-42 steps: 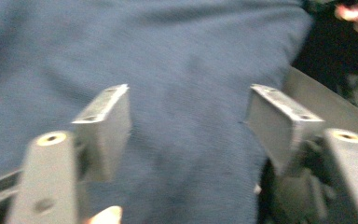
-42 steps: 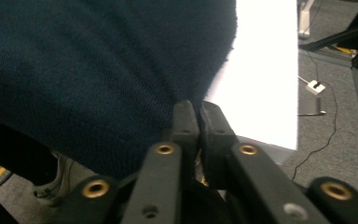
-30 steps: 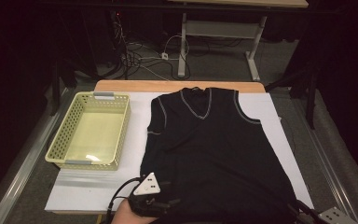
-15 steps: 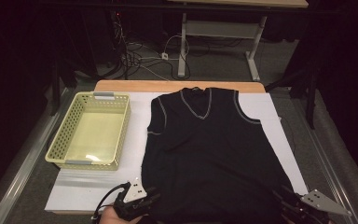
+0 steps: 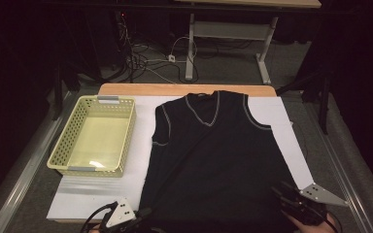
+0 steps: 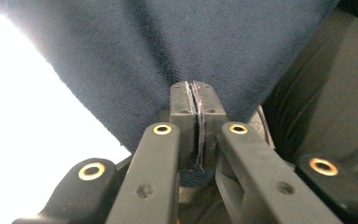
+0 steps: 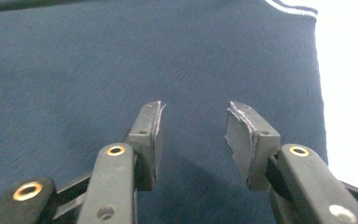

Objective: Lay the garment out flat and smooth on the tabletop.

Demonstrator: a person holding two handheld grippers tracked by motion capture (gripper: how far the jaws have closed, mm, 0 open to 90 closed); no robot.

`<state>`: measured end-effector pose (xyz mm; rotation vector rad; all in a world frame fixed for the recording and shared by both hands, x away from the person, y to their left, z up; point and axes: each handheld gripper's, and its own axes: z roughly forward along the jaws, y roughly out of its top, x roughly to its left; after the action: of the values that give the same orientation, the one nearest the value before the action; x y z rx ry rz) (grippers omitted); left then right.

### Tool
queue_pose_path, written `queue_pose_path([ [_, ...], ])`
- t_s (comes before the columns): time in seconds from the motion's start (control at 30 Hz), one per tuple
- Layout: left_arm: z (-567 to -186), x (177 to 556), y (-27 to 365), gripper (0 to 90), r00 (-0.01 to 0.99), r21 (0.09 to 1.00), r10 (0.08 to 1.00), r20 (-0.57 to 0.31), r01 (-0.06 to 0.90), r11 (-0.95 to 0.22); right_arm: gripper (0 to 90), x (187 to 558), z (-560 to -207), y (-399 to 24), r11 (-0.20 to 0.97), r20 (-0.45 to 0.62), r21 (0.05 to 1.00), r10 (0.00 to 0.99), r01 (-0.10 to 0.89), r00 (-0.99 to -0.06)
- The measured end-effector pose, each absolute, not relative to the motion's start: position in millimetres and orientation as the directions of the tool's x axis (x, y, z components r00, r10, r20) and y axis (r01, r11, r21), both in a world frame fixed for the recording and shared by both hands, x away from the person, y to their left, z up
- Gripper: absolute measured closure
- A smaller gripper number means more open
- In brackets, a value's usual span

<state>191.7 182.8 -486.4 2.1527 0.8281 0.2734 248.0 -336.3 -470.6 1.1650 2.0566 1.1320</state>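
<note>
At the vest's (image 5: 218, 155) near hem, the left gripper (image 6: 195, 109) has just clamped the lower-left corner, while the right gripper (image 7: 193, 135) hangs half-open over its corner, ungripped; folding not begun, basket (image 5: 58, 153) empty.

The room is dim and its surroundings fall into near black; light falls from above onto the counter (image 5: 277, 114), whose white sheet (image 5: 97, 194) stays soft grey in the high view. In both gripper views that sheet blows out to pure glare. The dark vest (image 5: 218, 160) swallows detail; close tongs (image 6: 194, 100) look slightly soft.
</note>
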Motion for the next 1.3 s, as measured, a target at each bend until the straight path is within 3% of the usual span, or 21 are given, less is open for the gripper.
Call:
queue_pose_path([
  [0.3,-490.9,190.9,203.9,85.8,0.737,0.75,0.666,-0.119,0.506,-0.426,54.2,260.5,-471.6,-331.6,0.286,-0.041,0.852,0.872,0.44,-0.488],
  [0.4,-491.9,194.6,197.8,73.6,0.758,0.763,0.641,-0.122,0.485,-0.428,51.6,256.5,-474.5,-340.1,0.271,-0.034,0.846,0.887,0.46,-0.461],
  [0.5,-490.7,199.8,193.7,70.1,0.78,0.781,0.612,-0.13,0.461,-0.422,49.9,253.0,-476.1,-344.4,0.262,-0.029,0.84,0.896,0.475,-0.442],
  [0.53,-489.6,201.5,192.6,63.2,0.782,0.791,0.609,-0.135,0.455,-0.408,48.0,249.7,-477.8,-349.4,0.256,-0.025,0.835,0.902,0.487,-0.431],
  [0.57,-488.5,203.5,191.6,63.2,0.78,0.798,0.609,-0.143,0.455,-0.394,48.0,249.7,-477.8,-349.4,0.256,-0.025,0.835,0.902,0.487,-0.431],
  [0.67,-486.1,210.0,186.7,46.6,0.762,0.818,0.631,-0.142,0.45,-0.359,44.9,244.2,-481.6,-358.4,0.235,-0.012,0.816,0.92,0.527,-0.392],
  [0.77,-485.0,214.1,183.0,42.4,0.759,0.82,0.64,-0.124,0.441,-0.364,45.5,240.7,-487.1,-359.3,0.248,0.0,0.801,0.91,0.545,-0.414],
  [0.83,-484.5,217.3,180.1,42.0,0.763,0.823,0.632,-0.135,0.441,-0.357,53.7,236.3,-488.0,-356.1,0.267,-0.015,0.802,0.903,0.534,-0.429],
  [0.9,-483.9,220.6,175.6,41.8,0.772,0.825,0.62,-0.137,0.436,-0.36,78.1,231.6,-487.0,-355.1,0.291,-0.018,0.801,0.886,0.524,-0.464],
  [0.93,-483.6,222.4,172.7,41.6,0.778,0.824,0.613,-0.138,0.433,-0.364,83.2,228.5,-487.3,-354.0,0.304,-0.025,0.801,0.878,0.515,-0.478],
  [1.3,-481.2,242.8,133.2,41.1,0.844,0.816,0.52,-0.131,0.389,-0.427,85.7,191.2,-485.6,-377.9,0.301,-0.067,0.803,0.904,0.515,-0.423],
])
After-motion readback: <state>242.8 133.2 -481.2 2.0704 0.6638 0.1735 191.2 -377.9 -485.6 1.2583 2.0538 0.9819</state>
